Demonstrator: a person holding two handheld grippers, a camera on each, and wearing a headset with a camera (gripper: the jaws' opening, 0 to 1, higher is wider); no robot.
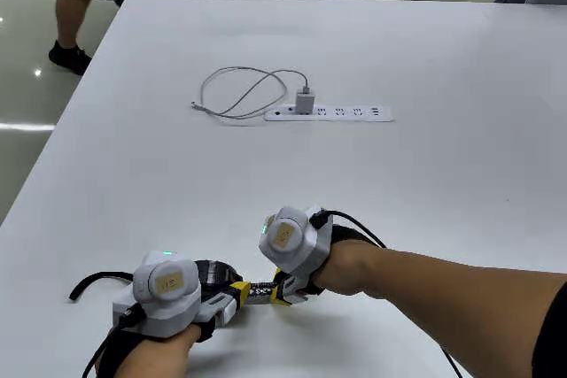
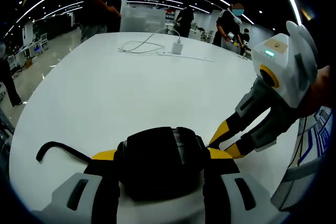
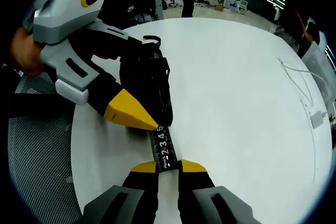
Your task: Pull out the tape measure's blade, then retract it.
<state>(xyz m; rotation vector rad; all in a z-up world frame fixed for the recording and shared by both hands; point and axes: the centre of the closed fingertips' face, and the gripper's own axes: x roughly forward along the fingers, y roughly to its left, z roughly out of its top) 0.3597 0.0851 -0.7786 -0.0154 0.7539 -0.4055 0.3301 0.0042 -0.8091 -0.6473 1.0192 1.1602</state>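
Tape measure (image 3: 144, 82) is held anchored in the clamped left gripper (image 2: 163, 155) so that its blade (image 3: 163, 148), pinched between the right gripper's (image 3: 168, 167) tips, can be drawn out.

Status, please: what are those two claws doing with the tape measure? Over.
Left gripper shut on tape measure case. Right gripper pinching blade, slightly out. Power strip far off.

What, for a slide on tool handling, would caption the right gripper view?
Right gripper pinches the tape blade, a short length drawn from the black case clamped by the left gripper.
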